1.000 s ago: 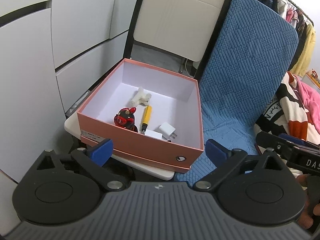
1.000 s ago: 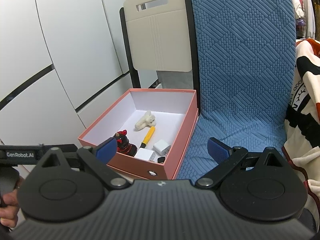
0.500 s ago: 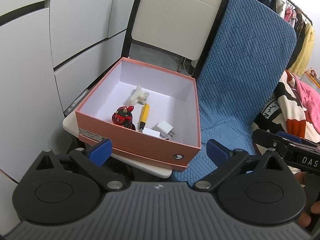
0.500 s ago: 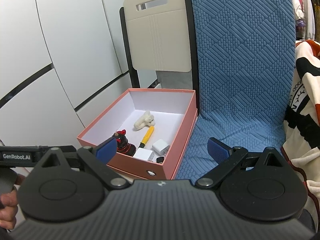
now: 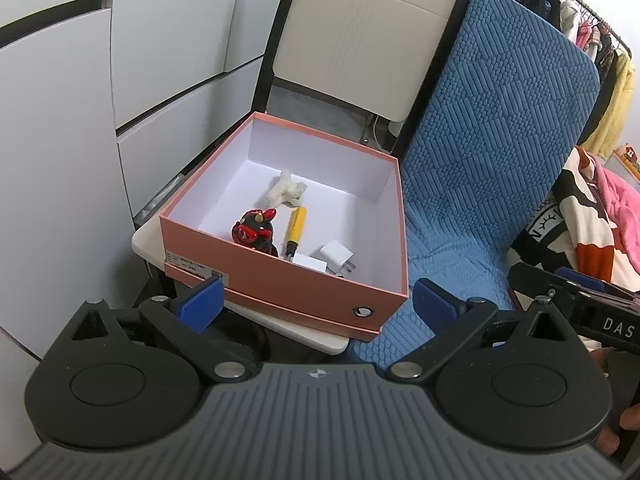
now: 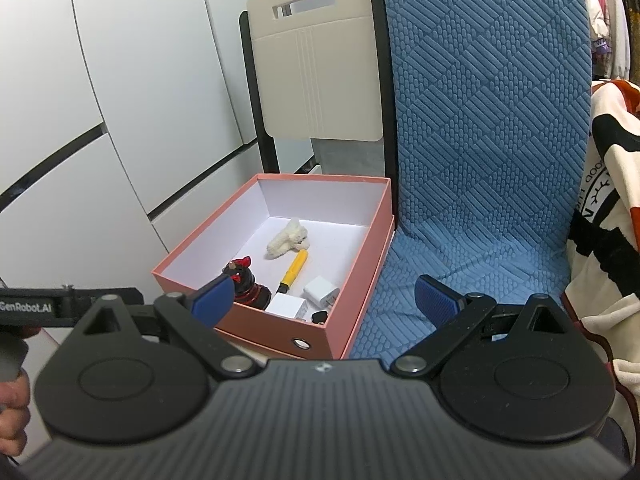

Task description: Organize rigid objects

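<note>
Left hand-held gripper (image 5: 316,304) and right hand-held gripper (image 6: 325,302): both spread, empty, level before pink box (image 5: 280,280). Yellow screwdriver (image 5: 296,230): flat, tip toward viewer.

Matt pink cardboard box (image 5: 280,284), white paper lining; glossy red-black figurine (image 5: 256,232); fuzzy cream toy (image 6: 286,238); quilted blue cloth chair cover (image 6: 480,140).

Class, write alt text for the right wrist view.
An open pink box on a chair seat holds a red-black figurine, yellow screwdriver, cream plush and white chargers. The right gripper hangs open, empty, in front.
</note>
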